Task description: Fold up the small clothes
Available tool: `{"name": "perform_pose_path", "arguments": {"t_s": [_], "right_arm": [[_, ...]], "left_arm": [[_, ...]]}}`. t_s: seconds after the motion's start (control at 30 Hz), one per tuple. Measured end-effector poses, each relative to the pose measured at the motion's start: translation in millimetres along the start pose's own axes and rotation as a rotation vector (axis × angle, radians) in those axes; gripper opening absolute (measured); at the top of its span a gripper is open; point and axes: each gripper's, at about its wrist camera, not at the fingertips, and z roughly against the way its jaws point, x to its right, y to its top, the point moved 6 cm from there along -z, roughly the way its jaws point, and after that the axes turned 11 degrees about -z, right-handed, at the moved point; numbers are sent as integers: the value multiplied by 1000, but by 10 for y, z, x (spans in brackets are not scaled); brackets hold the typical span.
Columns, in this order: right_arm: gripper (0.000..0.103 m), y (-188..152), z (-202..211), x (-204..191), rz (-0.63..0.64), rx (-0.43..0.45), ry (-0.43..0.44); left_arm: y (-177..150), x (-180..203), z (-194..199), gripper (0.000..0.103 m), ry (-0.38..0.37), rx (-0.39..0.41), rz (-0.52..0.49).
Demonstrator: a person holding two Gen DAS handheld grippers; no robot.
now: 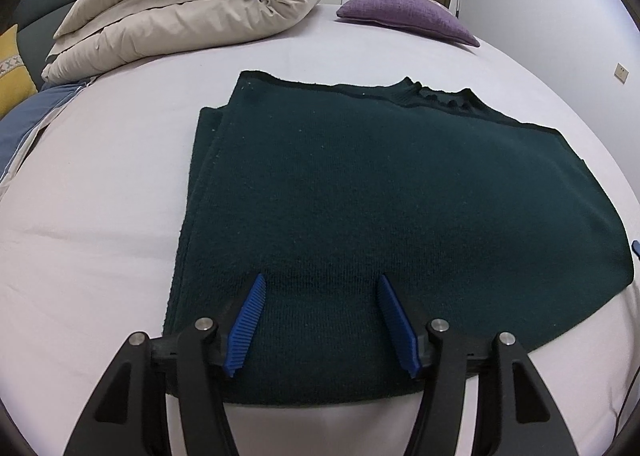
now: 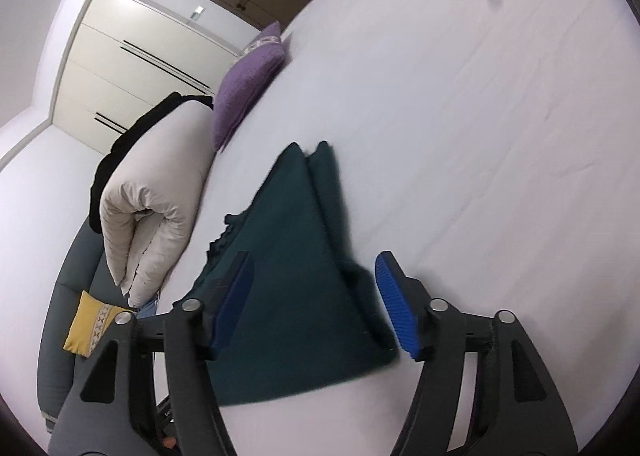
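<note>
— Lying flat on the white bed (image 1: 100, 184), is that the dark green sweater (image 1: 400, 196)?

— Yes, folded over itself, layered edges at its left side, ribbed collar on the far edge. The left gripper (image 1: 322, 280) hangs over its near hem, blue pads (image 1: 252, 308) spread wide, holding nothing.

— And the right gripper (image 2: 314, 262)?

— Tilted view, slightly blurred. Its jaws are spread too, over one end of the sweater (image 2: 288, 256), gripping nothing.

— Anything else?

— A rolled cream duvet (image 1: 192, 4) and a purple pillow (image 1: 408, 14) at the far side; a yellow cushion (image 2: 90, 330) beyond the duvet.
</note>
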Motion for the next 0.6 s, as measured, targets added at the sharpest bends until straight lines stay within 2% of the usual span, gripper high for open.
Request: {"name": "perform_pose_path", "arguments": {"t_s": [0.23,0.6], "right_arm": [[62,-113,-414,40,5,-67,-79],[62,-68,-542,-22,32,-131,-102]], "left_arm": [[0,-1,-23,64,5,-2,-9],[-23,-12,-46,66,-2,-2,-16]]}}
